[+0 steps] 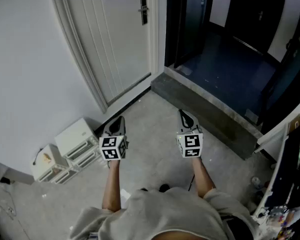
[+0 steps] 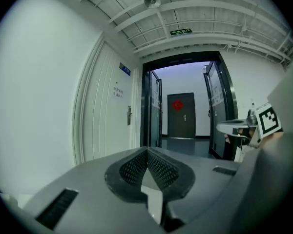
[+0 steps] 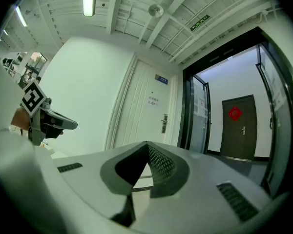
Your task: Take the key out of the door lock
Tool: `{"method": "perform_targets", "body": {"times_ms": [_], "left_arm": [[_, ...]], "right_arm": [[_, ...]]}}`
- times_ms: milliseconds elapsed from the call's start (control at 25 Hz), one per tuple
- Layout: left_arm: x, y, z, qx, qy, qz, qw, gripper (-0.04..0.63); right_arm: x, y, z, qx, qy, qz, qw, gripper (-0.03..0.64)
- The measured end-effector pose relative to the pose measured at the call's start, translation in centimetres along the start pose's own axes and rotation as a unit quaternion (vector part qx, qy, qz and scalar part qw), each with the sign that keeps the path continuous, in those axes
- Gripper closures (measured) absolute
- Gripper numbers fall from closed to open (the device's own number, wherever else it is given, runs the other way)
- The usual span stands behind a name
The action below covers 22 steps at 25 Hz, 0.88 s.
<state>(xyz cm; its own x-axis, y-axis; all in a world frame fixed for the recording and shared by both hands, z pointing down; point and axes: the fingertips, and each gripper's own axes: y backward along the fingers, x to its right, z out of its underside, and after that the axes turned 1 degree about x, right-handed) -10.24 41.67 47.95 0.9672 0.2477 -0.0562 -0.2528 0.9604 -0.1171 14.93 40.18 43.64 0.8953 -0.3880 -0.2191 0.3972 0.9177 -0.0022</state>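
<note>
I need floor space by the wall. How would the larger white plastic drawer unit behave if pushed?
The larger white plastic drawer unit looks thin-walled, so probably light, sliding easily on the grey floor. Its drawers might slide open. The smaller unit beside it would likely get bumped.

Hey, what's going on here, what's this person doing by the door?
A person stands back from a closed white door, holding the left gripper and right gripper out in front. Both have jaws together, holding nothing. The door lock is not yet reached; any key in it is too small to see.
</note>
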Motion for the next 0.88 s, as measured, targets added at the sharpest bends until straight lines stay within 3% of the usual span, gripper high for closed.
{"method": "perform_targets", "body": {"times_ms": [880], "left_arm": [[3.4,-2.1,0.2,-0.007,-0.004,-0.017,0.9998,0.577]], "right_arm": [[3.5,-0.1,1.6,0.004,-0.008,-0.018,1.000,0.594]]}}
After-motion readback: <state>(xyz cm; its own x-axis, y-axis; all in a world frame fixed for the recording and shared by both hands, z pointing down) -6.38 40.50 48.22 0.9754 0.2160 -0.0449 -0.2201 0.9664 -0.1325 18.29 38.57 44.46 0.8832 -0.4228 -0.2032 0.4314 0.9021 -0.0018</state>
